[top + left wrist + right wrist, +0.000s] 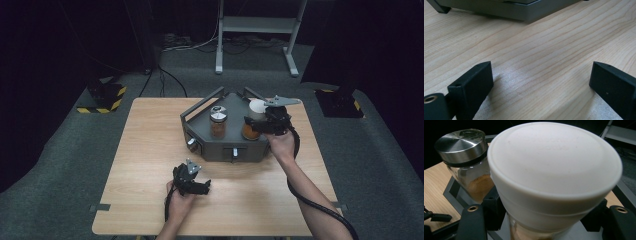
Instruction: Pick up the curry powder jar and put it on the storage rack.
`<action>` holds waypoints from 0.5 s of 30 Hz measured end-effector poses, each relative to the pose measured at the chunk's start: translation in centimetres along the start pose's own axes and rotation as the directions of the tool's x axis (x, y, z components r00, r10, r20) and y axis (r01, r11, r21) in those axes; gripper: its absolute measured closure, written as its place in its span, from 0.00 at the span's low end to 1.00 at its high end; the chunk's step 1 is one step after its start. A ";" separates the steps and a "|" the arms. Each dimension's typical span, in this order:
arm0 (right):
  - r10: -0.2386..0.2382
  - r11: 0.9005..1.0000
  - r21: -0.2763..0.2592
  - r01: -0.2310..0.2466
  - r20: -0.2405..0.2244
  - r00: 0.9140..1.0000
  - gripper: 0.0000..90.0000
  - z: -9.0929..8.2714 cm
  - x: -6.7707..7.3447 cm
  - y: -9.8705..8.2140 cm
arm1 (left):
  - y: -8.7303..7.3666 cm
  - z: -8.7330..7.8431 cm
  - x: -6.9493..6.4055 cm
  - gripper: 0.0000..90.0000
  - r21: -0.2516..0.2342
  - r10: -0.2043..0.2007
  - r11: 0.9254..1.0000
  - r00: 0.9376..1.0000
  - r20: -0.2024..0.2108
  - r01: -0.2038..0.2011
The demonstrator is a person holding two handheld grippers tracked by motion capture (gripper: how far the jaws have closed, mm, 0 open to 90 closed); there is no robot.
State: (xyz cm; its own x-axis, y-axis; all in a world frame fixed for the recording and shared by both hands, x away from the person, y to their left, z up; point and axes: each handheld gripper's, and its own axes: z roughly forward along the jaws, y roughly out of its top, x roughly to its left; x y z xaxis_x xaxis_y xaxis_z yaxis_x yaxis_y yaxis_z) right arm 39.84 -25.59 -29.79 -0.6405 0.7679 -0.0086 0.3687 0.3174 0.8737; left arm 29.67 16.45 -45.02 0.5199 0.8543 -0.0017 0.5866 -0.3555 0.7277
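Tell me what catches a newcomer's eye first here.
The white-lidded jar looms large, clamped by the right tool inside the grey tray at the table's far side. Beside it stands a steel-lidded jar of orange powder. The left tool rests open on the table nearby.

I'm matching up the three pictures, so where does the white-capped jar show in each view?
High view: the white-capped jar stands at the right of the grey tray, held in the right tongs.
Left gripper view: not in it; bare table and the tray's edge.
Right gripper view: centre, close up.
Shared landmark: the steel-lidded jar beside it.
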 end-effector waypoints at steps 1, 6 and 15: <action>-0.003 1.000 -0.001 0.003 0.000 1.000 0.38 0.0 0.1 0.0 | 0.0 0.0 0.0 0.06 0.000 0.000 1.000 1.000 0.000 0.000; -0.019 1.000 0.002 0.019 -0.002 1.000 0.38 0.1 0.2 -0.1 | 0.0 0.0 0.0 0.06 0.000 0.000 1.000 1.000 0.000 0.000; -0.008 1.000 -0.007 0.008 -0.003 1.000 0.38 0.1 0.3 -0.5 | 0.0 0.0 0.0 0.06 0.000 0.000 1.000 1.000 -0.001 0.000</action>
State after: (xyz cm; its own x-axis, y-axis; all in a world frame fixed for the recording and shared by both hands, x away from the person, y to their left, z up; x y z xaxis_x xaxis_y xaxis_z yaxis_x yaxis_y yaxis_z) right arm 39.53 -25.44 -30.25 -0.6452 0.7639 -0.0140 0.3591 0.3195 0.8769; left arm 29.65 16.44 -45.02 0.5193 0.8546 -0.0012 0.5864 -0.3553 0.7279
